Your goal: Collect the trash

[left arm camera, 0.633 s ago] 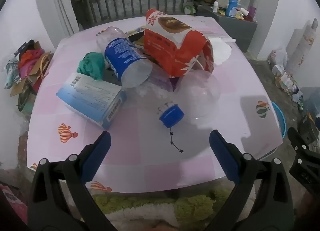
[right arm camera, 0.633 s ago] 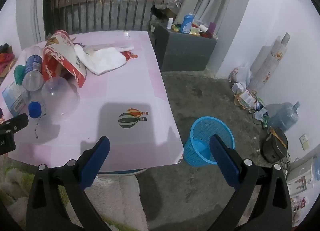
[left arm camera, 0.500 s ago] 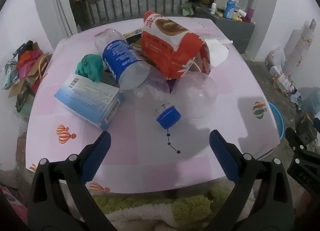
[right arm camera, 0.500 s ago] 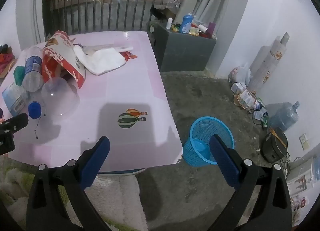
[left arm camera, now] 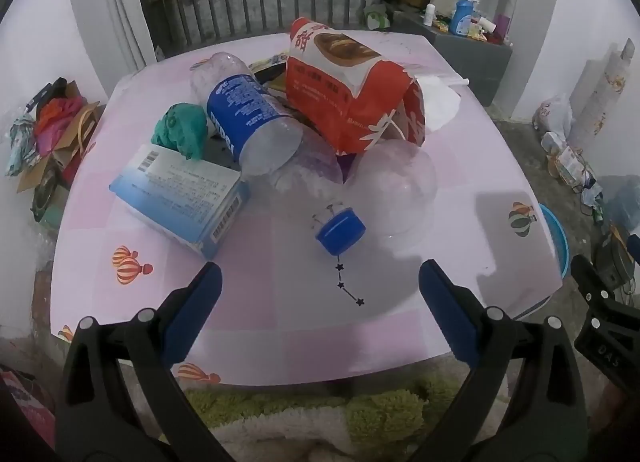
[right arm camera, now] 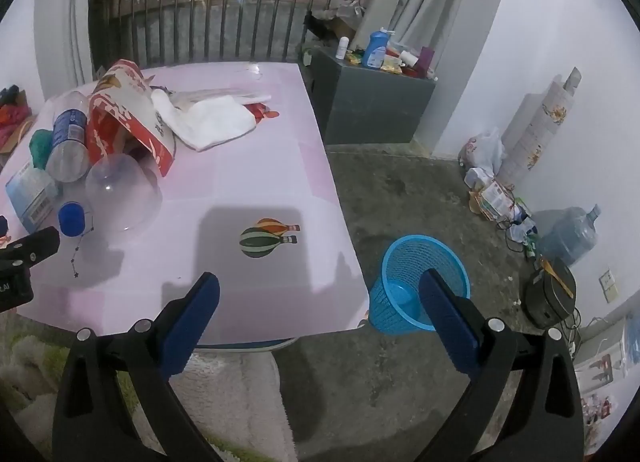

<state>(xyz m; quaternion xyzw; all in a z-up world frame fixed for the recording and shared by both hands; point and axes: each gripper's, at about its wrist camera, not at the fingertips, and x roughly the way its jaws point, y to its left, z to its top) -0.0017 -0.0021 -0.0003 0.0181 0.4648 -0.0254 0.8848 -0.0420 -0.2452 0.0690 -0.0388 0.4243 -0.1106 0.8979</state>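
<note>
On the pink table (left arm camera: 280, 326) ahead of you the trash sits in 1 loose heap, and both your tongs are spread wide and hold nothing: the left gripper (left arm camera: 319, 286) hangs over the near edge just short of the blue cap (left arm camera: 341, 231), while the right gripper (right arm camera: 319, 294) points down past the table corner toward the blue basket (right arm camera: 404, 262) on the floor. Your main risk is the heap itself. The blue-label bottle (left arm camera: 250, 124) leans across the white-and-blue box (left arm camera: 180, 192) and the red paper bag (left arm camera: 348, 90) leans over the clear dome lids (left arm camera: 394, 190), so pulling 1 piece may tip the rest, and the round bottle could roll off the table. The cap is small and lies tilted, so wide jaws closing on it may flick it away. The clear lids are hard to judge by eye and could slip or crush. The basket stands off the right corner, low and well apart from the heap, so a drop from the table edge may miss it. What lies under the bag and bottle is hidden, the white cloth (right arm camera: 208, 120) is partly covered, and the green crumpled lump (left arm camera: 180, 130) is hard to identify.
</note>
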